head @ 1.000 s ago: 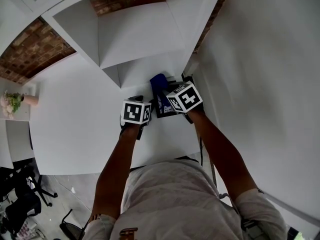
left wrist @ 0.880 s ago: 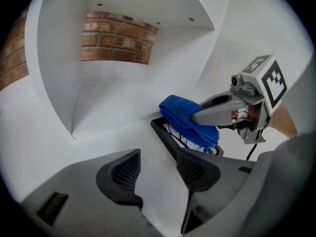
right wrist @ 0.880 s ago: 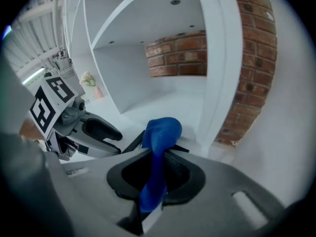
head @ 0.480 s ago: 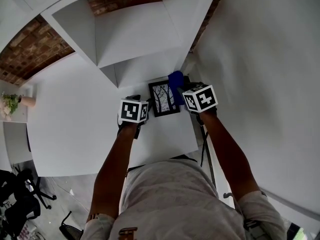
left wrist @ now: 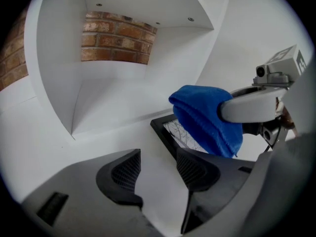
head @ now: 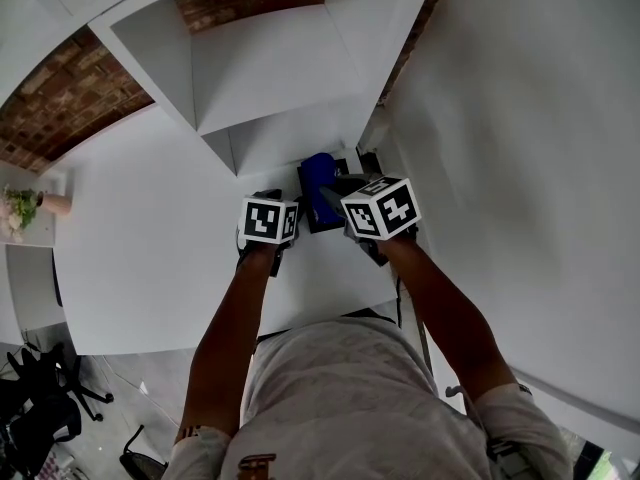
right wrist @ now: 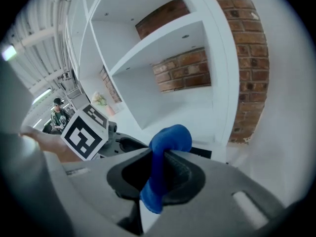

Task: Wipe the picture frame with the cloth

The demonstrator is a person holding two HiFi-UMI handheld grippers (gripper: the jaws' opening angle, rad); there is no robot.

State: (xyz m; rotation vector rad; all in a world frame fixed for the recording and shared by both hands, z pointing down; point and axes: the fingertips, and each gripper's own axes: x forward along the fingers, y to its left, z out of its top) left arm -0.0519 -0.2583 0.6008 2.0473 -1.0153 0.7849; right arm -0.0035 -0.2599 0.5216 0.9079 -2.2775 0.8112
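Note:
A black picture frame (head: 322,222) lies flat on the white table (head: 150,248), in front of the shelf unit. The blue cloth (head: 318,168) rests over the frame's far end, and my right gripper (head: 345,193) is shut on it. In the right gripper view the cloth (right wrist: 159,174) is pinched between both jaws, with a strip of the frame (right wrist: 201,153) beyond. My left gripper (head: 268,206) stands open just left of the frame. The left gripper view shows bare table between its jaws (left wrist: 159,171), the frame (left wrist: 167,131) to their right, and the cloth (left wrist: 205,117) draped over it.
A white shelf unit (head: 260,78) with open cubbies stands behind the frame, with a brick wall (head: 60,103) behind it. A white wall (head: 520,168) closes the right side. A small potted plant (head: 22,206) sits far left. Office chairs (head: 40,408) stand on the floor below the table's edge.
My right gripper swung right with the cloth, baring the frame's picture, and has now come back left over the frame's far end. The left gripper has barely moved.

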